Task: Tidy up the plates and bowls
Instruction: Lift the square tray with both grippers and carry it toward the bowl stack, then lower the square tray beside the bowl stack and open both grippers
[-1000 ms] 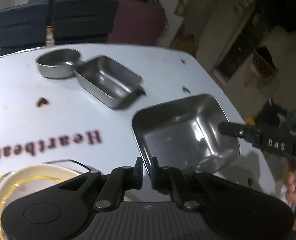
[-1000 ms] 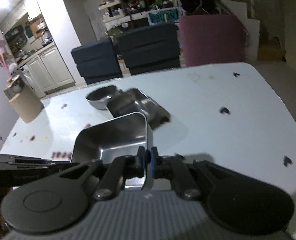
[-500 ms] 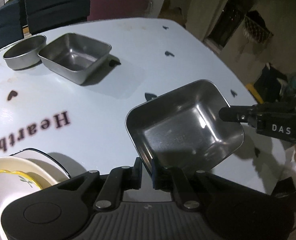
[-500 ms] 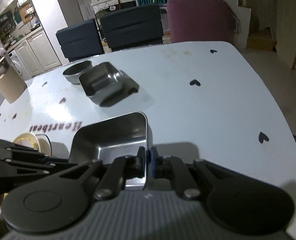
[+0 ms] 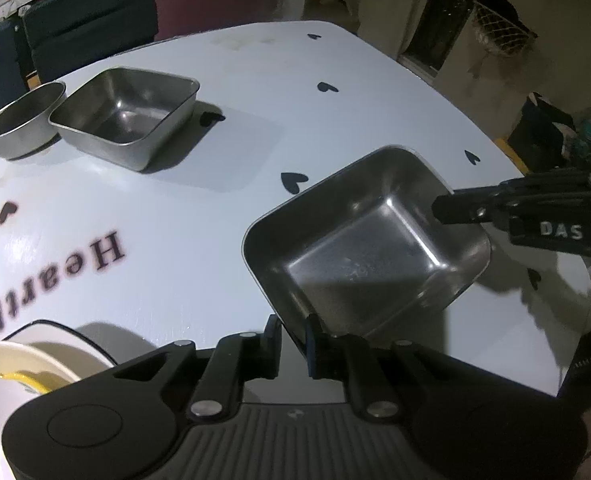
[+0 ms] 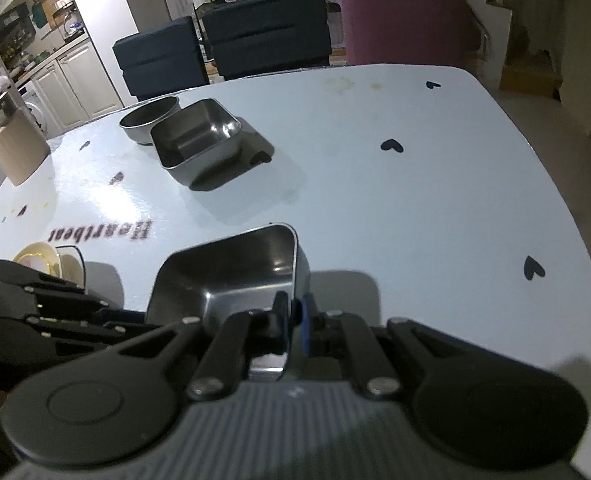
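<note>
While we've got the square steel tray (image 5: 369, 240) pinched by its rim in the right gripper (image 6: 293, 322) near the table (image 5: 199, 216) edge, our left gripper (image 5: 293, 346) is easing open around the rim. It's empty, same as the other square tray (image 5: 125, 114) and round bowl (image 5: 23, 122) touching further back

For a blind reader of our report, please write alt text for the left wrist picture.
A square steel tray is near the edge of a white table, its near rim between the opening jaws of the left hand-held gripper, and the right hand-held gripper grips its far corner. Farther back, a second steel tray and a round steel bowl stand side by side.
</note>
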Demonstrator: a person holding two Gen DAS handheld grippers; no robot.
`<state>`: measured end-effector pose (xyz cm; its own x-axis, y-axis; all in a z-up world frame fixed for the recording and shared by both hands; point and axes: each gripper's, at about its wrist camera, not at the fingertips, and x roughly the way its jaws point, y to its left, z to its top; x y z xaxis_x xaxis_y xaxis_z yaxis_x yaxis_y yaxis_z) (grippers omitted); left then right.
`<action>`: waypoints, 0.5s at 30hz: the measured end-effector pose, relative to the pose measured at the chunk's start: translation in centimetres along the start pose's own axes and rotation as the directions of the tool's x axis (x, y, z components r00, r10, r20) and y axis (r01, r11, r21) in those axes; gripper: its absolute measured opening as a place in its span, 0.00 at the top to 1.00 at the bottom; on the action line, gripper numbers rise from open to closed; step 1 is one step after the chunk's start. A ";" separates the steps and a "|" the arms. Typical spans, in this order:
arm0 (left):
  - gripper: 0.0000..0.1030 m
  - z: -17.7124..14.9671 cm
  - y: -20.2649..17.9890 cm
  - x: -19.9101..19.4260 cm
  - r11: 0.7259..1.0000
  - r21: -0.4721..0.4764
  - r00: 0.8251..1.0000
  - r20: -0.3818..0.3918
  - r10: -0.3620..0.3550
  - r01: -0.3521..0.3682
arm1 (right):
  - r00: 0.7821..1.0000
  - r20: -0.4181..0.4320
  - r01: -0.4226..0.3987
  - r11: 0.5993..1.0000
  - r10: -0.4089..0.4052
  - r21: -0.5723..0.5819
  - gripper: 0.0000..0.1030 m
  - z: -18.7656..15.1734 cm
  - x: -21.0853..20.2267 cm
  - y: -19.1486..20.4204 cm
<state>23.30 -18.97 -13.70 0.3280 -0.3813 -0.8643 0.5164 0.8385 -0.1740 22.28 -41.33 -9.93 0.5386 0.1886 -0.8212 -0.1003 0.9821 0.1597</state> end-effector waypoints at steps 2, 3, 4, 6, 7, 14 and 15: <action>0.87 0.0 -0.2 -0.1 1.000 0.004 1.000 0.005 -0.007 0.007 | 1.000 -0.006 0.009 1.000 -0.009 0.000 0.92 -0.1 0.3 0.0; 0.87 0.0 -0.2 -0.1 1.000 0.007 1.000 0.007 -0.009 0.008 | 1.000 -0.013 0.013 1.000 -0.013 0.004 0.92 -0.1 0.5 -0.2; 0.87 0.0 -0.3 -0.2 1.000 0.008 1.000 0.008 -0.010 0.010 | 1.000 -0.019 0.017 1.000 -0.017 0.005 0.92 -0.1 0.7 -0.3; 0.87 0.1 -0.5 -0.2 1.000 0.009 1.000 0.008 -0.013 0.013 | 0.999 -0.031 0.028 1.000 -0.028 0.004 0.92 -0.1 1.1 -0.4; 0.87 0.1 -0.5 -0.2 1.000 0.009 1.000 0.008 -0.015 0.015 | 0.999 -0.037 0.031 1.000 -0.031 0.002 0.92 -0.2 1.4 -0.5; 0.86 0.2 -0.5 -0.2 1.000 0.004 1.000 0.009 -0.019 0.019 | 0.998 -0.059 0.036 0.999 -0.035 0.013 0.92 -0.3 2.4 -0.8; 0.86 0.2 -0.5 -0.2 1.000 0.004 1.000 0.008 -0.018 0.018 | 0.997 -0.062 0.037 0.999 -0.036 0.011 0.92 -0.3 2.4 -0.8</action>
<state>23.13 -19.36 -13.31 0.3249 -0.3993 -0.8573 0.5252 0.8301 -0.1876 23.40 -41.68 -12.26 0.4893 0.1532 -0.8586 -0.0710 0.9882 0.1359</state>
